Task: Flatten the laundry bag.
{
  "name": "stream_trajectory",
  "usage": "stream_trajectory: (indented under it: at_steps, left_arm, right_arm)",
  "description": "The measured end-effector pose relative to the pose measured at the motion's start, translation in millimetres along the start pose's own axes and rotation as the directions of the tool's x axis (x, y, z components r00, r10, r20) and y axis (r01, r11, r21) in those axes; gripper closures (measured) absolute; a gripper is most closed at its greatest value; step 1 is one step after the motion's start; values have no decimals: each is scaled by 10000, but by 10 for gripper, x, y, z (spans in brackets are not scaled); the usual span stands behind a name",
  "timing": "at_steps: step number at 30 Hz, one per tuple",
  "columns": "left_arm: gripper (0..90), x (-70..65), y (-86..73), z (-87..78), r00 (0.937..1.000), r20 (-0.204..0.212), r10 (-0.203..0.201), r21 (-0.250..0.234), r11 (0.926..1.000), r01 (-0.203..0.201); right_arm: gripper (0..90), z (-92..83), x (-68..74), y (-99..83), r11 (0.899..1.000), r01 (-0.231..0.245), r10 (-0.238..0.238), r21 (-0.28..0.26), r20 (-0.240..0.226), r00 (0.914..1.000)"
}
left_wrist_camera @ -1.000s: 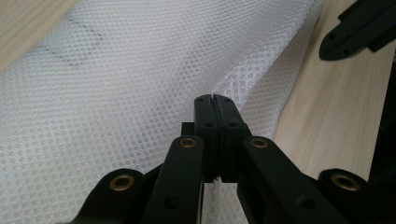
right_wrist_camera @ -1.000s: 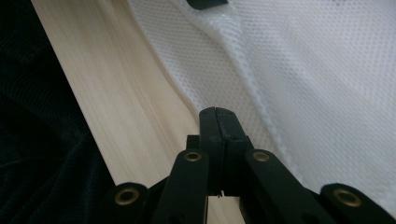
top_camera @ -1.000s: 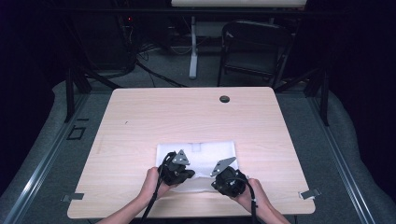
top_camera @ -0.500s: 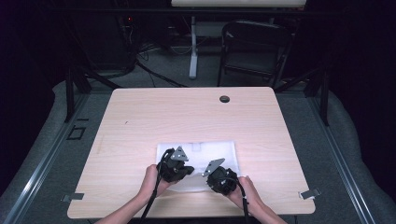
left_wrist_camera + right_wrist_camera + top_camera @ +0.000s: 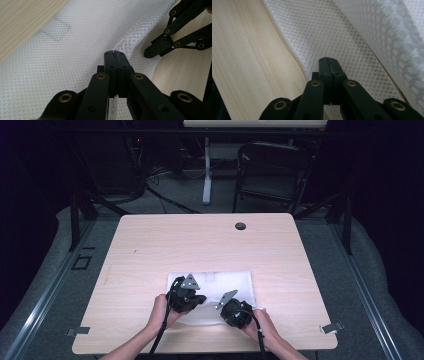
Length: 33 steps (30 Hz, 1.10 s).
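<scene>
Gripping the near edge of a white perforated mesh cloth (image 5: 215, 287) spread flat on a pale wooden table (image 5: 150, 245), a person works two black hand-held grippers side by side at the table's near side; at left, the left gripper (image 5: 196, 298) has its jaws pressed together, and the left gripper view shows a fold of the cloth (image 5: 75, 50) rising into the seam between them, so it appears to be pinching the fabric; just to its right in that view the other tool's closed tips (image 5: 150, 53) rest at the cloth's curled border; at right, the right gripper (image 5: 231, 312) also has its jaws together, and its own view sets them (image 5: 328, 61) over the mesh (image 5: 324, 32) close to where cloth meets bare wood, though whether any fabric is caught there cannot be told; the cloth lies in the near middle of the table, well apart from the small dark round grommet (image 5: 240, 226) near the far edge; the step in hand looks like securing the near hem at two points ahead of a fold; the next move would call for lifting both hands evenly and carrying the hem away from the person, keeping the mesh taut between the tools so it does not bunch or slip free.
</scene>
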<state>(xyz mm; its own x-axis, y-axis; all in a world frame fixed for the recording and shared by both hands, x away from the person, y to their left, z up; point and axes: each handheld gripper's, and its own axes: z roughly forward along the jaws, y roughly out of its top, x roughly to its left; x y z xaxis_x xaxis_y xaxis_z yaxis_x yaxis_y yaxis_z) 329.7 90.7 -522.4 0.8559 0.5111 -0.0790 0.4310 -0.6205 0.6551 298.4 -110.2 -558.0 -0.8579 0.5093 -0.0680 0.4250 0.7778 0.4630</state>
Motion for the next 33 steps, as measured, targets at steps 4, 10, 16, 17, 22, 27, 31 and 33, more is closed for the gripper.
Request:
stream_trajectory:
  at_steps: [4, 10, 16, 17, 22, 27, 31, 33]
  left_arm:
    - [898, 13, 33, -11, 10000, -70, 36, 1, 10000, -36]
    - [898, 14, 58, -37, 10000, -58, 24, -45, 10000, -24]
    - [898, 32, 79, -74, 9998, -180, 15, -88, 10000, -17]
    - [898, 33, 83, -82, 9998, -180, -12, -164, 9999, 9]
    - [898, 44, 117, -116, 9998, -217, -22, -180, 9998, 18]
    - [898, 45, 155, -142, 9996, -268, -1, -253, 9997, -5]
    - [899, 74, 200, -171, 9994, -355, -14, -348, 9994, 1]
    - [899, 98, 245, -191, 9993, -374, 64, -333, 9994, -77]
  right_arm:
    - [900, -5, -11, 0, 9999, -92, 93, 75, -119, 9999]
    - [900, -14, -14, -4, 9997, -166, 170, 162, -269, 9995]
    - [900, -17, -15, -11, 9995, -254, 260, 162, -391, 9989]
    - [900, -21, -20, -10, 9995, -229, 239, 220, -439, 9988]
    - [900, -25, -21, -7, 9993, -192, 207, 324, -469, 9987]
    - [900, -29, -13, -10, 9992, -209, 228, 351, -540, 9983]
    - [900, -32, -10, -17, 9990, -230, 252, 377, -609, 9978]
    - [900, -33, -8, -18, 9989, -251, 275, 389, -633, 9976]
